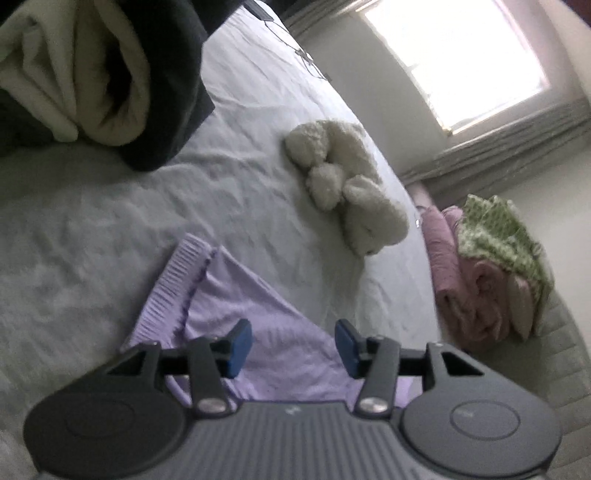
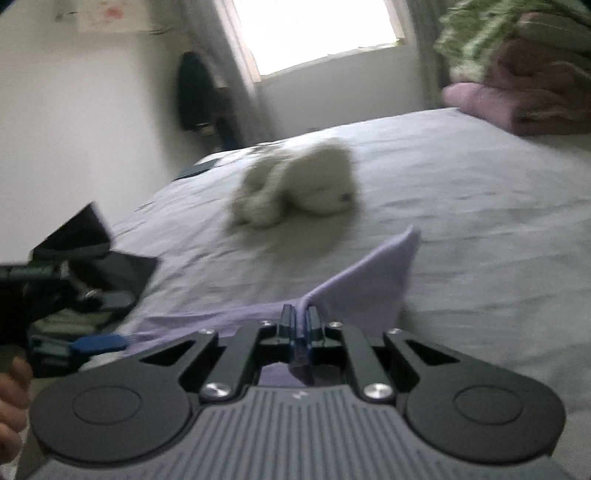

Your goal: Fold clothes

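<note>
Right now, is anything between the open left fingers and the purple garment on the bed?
Nothing visible. The left gripper hangs open directly over the lilac ribbed-hem garment; the white plush toy lies farther off on the bedsheet.

A garment [image 1: 258, 314] lies on the bed [image 1: 110, 221], at its near side in both wrist views. The left gripper [image 1: 293, 345] hangs over it, fingers apart; the right gripper [image 2: 303, 325] pinches a fold of it. Beyond the garment, further along the bed, lies a stuffed toy [image 1: 347, 184]. In the right wrist view a pile of folded blankets [image 2: 517, 92] sits at the far right corner of the bed, right of the toy, and the window [image 2: 317, 33] stands behind the bed. A heap of clothes [image 1: 92, 74] lies left of the toy in the left wrist view.
</note>
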### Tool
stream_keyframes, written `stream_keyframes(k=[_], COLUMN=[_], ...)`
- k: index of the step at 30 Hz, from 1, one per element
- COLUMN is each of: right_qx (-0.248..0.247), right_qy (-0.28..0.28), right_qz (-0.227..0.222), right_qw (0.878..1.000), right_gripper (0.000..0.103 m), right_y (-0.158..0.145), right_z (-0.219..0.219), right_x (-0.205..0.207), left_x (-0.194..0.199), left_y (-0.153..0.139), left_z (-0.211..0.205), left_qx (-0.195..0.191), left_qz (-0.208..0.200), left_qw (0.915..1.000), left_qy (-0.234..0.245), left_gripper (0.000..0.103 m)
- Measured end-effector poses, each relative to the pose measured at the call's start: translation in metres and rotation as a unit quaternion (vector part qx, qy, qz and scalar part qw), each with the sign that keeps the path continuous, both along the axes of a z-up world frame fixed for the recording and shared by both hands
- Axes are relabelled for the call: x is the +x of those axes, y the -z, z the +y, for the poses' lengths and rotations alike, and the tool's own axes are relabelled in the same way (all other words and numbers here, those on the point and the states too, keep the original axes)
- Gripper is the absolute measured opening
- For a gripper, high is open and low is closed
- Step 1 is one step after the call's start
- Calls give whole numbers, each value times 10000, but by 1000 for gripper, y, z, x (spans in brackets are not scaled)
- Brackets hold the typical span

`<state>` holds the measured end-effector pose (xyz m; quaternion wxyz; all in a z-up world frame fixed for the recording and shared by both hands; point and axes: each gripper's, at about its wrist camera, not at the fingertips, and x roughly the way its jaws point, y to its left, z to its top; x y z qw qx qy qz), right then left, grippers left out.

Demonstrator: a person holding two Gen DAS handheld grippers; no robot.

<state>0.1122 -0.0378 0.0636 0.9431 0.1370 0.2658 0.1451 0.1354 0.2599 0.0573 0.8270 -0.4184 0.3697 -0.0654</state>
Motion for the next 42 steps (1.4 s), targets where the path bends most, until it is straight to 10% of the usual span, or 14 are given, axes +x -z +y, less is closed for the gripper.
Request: stream_keyframes(k=[10, 24, 37, 42], right_qx=[-167, -222, -352, -394], right_qy=[-1188, -1454, -1992, -2040], right_qz=[-19, -141, -259, -302], right_qw=[9928, 9890, 9790, 9777], right_gripper=[8, 8, 8, 8], right_y=[19, 11, 7, 5], right_z=[120, 107, 100, 101], right_x=[3, -12, -20, -19], left_x=[4, 25, 45, 49], left_y=[10, 24, 27, 34], left_z=[22, -3, -13, -18], left_qx=[-40, -91, 383, 572], left_qz=[126, 121, -128, -27], left_qw=[9998, 9989, 9943, 9929], left_qy=[-119, 442, 987, 1040], left_gripper=[54, 67, 48, 18])
